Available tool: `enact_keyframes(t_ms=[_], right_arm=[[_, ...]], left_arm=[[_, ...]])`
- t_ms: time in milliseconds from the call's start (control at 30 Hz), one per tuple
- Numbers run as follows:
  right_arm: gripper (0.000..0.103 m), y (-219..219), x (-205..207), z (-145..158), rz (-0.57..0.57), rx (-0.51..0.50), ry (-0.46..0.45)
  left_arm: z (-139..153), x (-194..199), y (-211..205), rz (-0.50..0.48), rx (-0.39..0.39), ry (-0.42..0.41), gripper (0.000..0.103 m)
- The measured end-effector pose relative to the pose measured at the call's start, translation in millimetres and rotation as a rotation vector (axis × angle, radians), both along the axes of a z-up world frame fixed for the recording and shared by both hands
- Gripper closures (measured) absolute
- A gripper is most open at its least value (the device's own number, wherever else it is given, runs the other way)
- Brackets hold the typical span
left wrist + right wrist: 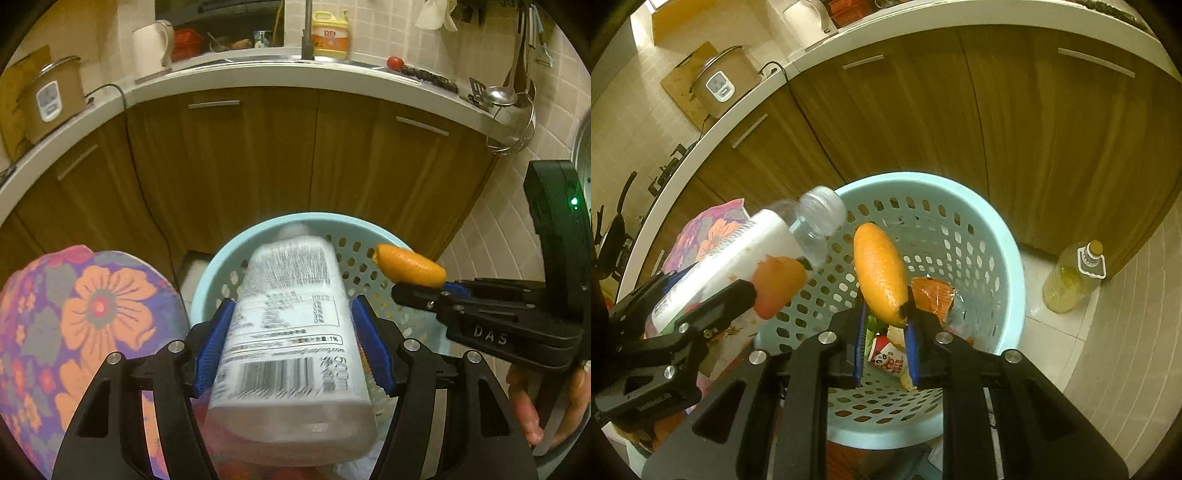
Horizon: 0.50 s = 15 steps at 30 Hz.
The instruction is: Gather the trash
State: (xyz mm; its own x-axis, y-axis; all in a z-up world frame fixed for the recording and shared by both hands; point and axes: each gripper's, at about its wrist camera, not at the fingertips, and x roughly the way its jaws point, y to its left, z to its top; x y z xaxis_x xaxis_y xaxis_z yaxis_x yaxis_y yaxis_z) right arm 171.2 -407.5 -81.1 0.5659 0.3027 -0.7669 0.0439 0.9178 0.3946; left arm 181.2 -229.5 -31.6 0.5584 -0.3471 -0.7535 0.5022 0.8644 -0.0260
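Over the blue basket (207, 273), the left gripper (291, 332) is clenched on a plastic bottle (291, 332), its long axis running forward, cap toward the basket's far rim. Just right, the right gripper (884, 317) pinches an orange peel (879, 269) above the basket's open mouth, nearer the centre.

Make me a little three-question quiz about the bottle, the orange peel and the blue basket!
1. True or false: the left gripper grips the clear plastic water bottle over the light blue perforated plastic basket.
2. What does the right gripper hold? A) curved orange peel piece B) spoon C) cup
3. Fill in: a yellow oil bottle stands on the floor, ____ the basket.

Key:
1. True
2. A, the curved orange peel piece
3. outside
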Motion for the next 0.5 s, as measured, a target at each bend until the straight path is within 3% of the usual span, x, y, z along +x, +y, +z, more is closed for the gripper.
enact_keyframes(t_ms=[167,500], right_arm=[[0.065,-5,0,-1,0.001,0.068,-0.004],[0.065,4,-7,10,0.021,0.036,-0.038]], left_arm=[[4,-3,0,-0.003,-0.021,-0.016,0.039],[16,-12,33,0.068,-0.074,-0.037,0.036]])
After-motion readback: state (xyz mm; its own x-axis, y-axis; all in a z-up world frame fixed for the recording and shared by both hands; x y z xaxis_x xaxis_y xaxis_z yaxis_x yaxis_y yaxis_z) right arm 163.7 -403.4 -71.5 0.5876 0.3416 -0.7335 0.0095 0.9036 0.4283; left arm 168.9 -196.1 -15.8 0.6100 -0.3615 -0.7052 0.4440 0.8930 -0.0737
